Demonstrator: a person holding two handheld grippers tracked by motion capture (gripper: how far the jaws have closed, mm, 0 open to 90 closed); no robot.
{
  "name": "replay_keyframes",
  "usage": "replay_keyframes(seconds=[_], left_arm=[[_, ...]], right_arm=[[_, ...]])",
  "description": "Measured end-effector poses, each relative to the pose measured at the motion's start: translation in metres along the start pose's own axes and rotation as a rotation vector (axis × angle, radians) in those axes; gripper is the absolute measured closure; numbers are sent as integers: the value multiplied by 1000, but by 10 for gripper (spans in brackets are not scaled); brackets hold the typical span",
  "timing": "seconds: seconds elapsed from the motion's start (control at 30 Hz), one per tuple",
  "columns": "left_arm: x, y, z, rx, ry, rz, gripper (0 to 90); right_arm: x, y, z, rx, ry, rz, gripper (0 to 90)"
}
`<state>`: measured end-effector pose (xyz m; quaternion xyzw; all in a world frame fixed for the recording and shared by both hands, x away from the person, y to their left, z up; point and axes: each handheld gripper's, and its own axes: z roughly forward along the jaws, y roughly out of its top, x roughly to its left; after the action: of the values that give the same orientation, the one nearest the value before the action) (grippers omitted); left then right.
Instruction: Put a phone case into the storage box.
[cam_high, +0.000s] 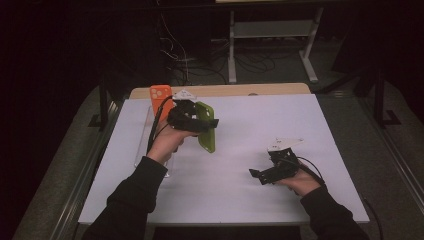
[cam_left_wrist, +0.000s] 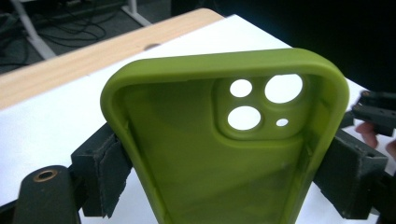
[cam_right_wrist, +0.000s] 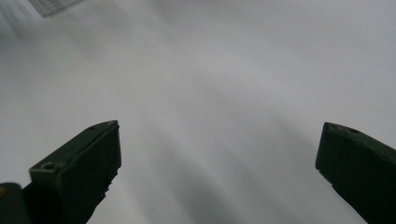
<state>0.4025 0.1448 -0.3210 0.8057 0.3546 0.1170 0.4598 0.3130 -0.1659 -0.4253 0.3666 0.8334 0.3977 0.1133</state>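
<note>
Two phone cases, one green and one orange, over a white worktop (cam_high: 240, 165).

The left gripper (cam_high: 200, 122) squeezes the green case (cam_high: 206, 127) by its sides, held up. The orange case (cam_high: 161, 97) stands behind it. The left gripper view shows four holes in the green case. The right gripper (cam_high: 257, 175) is wide open, holding nothing.

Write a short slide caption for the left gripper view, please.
Left gripper clamps a green phone case by its sides, inside facing camera.
</note>
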Motion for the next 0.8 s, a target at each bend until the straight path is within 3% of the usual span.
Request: replay_keyframes(seconds=[0.2, 0.53, 0.8], left_arm=[[16, 12, -18, 10, 66, 18, 145], [47, 22, -41, -4, 171, -1, 145], [72, 20, -52, -2, 276, -33, 145]], right_arm=[[-4, -14, -6, 6, -19, 10, 0], [-5, -31, -14, 5, -24, -1, 0], [-3, -40, -20, 8, -17, 12, 0]])
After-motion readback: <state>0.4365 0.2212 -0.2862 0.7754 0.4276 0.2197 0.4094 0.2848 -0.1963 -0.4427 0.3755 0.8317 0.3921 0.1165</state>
